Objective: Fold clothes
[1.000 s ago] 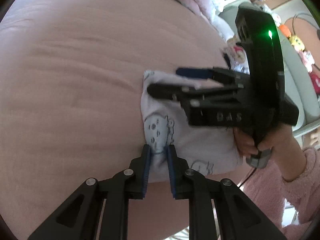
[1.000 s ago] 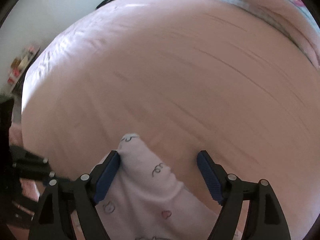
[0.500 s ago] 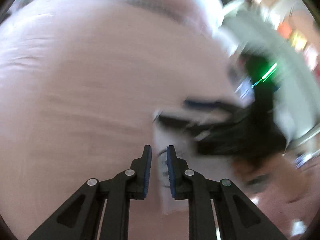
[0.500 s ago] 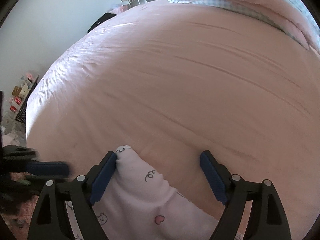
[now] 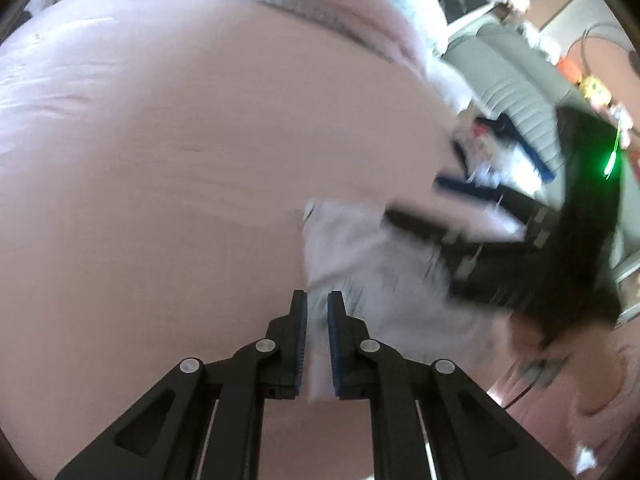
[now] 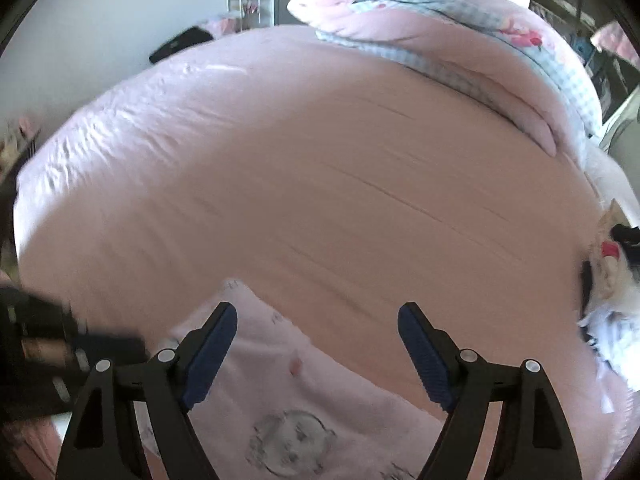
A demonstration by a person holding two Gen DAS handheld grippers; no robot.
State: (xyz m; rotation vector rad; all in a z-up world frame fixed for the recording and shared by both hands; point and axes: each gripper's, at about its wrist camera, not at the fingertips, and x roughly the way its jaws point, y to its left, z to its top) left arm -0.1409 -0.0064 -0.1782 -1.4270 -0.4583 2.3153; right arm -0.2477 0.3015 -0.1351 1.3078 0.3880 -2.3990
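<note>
Two grippers work one small printed garment [image 5: 360, 264] near the bed's [image 5: 168, 168] edge: the left gripper [image 5: 317, 312] has its jaws clamped on its hem, the right gripper [image 6: 316, 344] hovers jaws apart above it, seemingly mid-fold, needing a flat lay-down.

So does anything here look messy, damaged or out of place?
Nothing damaged or spilled. The printed garment lies folded on the pink bed; the left gripper pinches its edge. Only a jumble of items at the bed's right edge looks untidy, too blurred to identify.

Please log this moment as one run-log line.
left gripper: shut on garment | right gripper: open above garment | surface: pink bed
</note>
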